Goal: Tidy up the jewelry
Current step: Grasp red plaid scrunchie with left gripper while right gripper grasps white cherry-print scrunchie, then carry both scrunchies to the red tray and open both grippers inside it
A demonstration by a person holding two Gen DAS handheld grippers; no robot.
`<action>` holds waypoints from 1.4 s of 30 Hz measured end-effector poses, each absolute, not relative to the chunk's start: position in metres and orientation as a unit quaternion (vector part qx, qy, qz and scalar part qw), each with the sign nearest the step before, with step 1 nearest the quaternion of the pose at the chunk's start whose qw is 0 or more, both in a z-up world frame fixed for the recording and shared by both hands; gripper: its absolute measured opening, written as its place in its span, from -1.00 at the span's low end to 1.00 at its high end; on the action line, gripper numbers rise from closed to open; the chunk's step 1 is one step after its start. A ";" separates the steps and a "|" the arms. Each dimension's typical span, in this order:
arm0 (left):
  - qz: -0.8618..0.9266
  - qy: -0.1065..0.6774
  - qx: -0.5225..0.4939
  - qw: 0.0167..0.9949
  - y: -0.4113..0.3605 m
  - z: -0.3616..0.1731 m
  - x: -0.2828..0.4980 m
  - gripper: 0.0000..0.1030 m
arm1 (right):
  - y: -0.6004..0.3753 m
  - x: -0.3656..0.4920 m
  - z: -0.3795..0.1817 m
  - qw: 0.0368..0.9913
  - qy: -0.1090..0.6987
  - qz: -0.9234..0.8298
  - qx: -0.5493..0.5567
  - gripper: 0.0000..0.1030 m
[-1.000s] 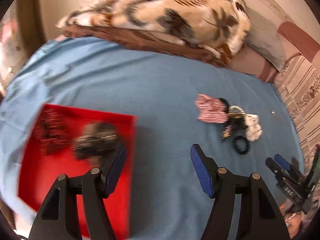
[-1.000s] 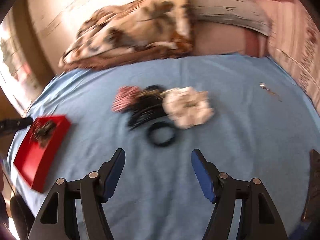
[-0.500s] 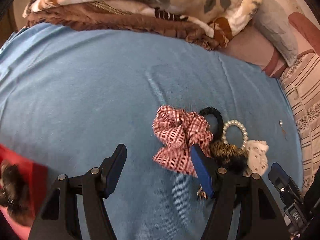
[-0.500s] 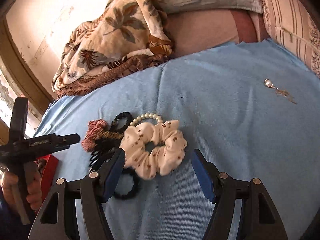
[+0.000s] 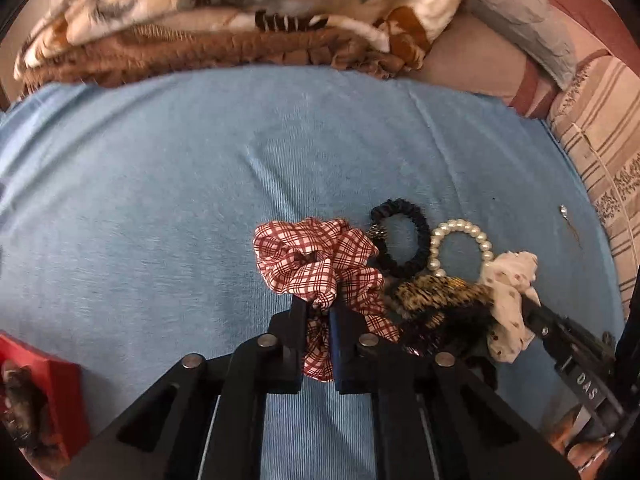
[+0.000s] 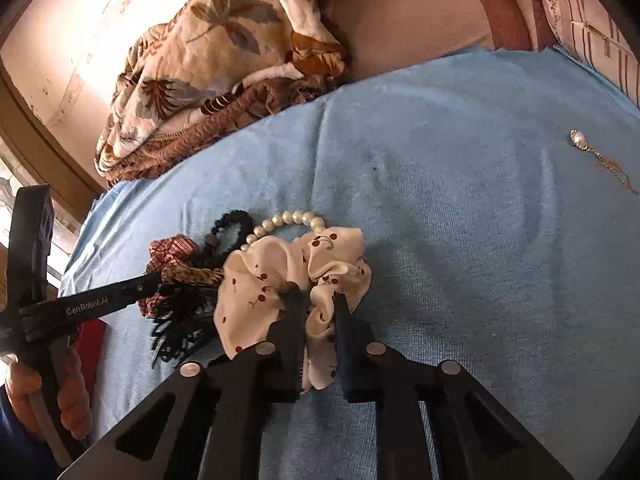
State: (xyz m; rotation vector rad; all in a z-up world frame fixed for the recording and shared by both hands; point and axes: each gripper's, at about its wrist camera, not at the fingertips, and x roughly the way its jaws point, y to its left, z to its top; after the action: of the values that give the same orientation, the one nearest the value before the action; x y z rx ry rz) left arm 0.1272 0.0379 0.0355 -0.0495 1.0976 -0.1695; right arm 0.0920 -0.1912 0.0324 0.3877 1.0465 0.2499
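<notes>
Both grippers newly clamped, left gripper (image 5: 319, 312) on plaid scrunchie (image 5: 316, 260), right gripper (image 6: 318, 308) on cherry scrunchie (image 6: 280, 276)

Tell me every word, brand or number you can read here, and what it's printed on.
"GenRobot.AI": on the left gripper finger, seen from the right wrist.
"DAS": on the right gripper finger, seen from the left wrist.
No other text is visible.

Our left gripper (image 5: 319, 316) pinches a fold of the red checked scrunchie (image 5: 320, 258) on the blue sheet (image 5: 160, 208). Just beside it we see a black hair tie (image 5: 400, 236), a pearl bracelet (image 5: 460, 246) and a cream scrunchie (image 5: 510, 292), which our right gripper (image 5: 532, 312) grips. A red box (image 5: 60, 384) sits at lower left.
</notes>
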 end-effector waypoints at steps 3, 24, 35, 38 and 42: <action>-0.084 0.504 -0.017 0.859 0.041 0.055 0.108 -0.82 | -0.194 0.086 0.044 0.848 0.480 0.119 0.188 -0.78; -0.079 0.444 -0.044 0.891 0.080 0.119 -0.031 -0.82 | -0.195 -0.019 0.085 0.850 0.450 0.120 0.245 -0.78; -0.070 0.421 -0.024 0.904 0.086 0.122 -0.085 -0.82 | -0.201 -0.079 0.086 0.843 0.463 0.100 0.256 -0.78; -0.072 0.416 -0.023 0.906 0.089 0.125 -0.094 -0.82 | -0.204 -0.091 0.087 0.843 0.464 0.091 0.254 -0.78; -0.076 0.405 -0.019 0.911 0.093 0.129 -0.107 -0.82 | -0.207 -0.104 0.089 0.845 0.466 0.080 0.251 -0.78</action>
State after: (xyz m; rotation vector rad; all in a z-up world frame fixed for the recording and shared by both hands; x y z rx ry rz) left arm -0.1070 0.0933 0.1291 -0.0391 0.8351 -0.1562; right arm -0.1043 -0.2070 0.0886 0.5292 0.9827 0.1679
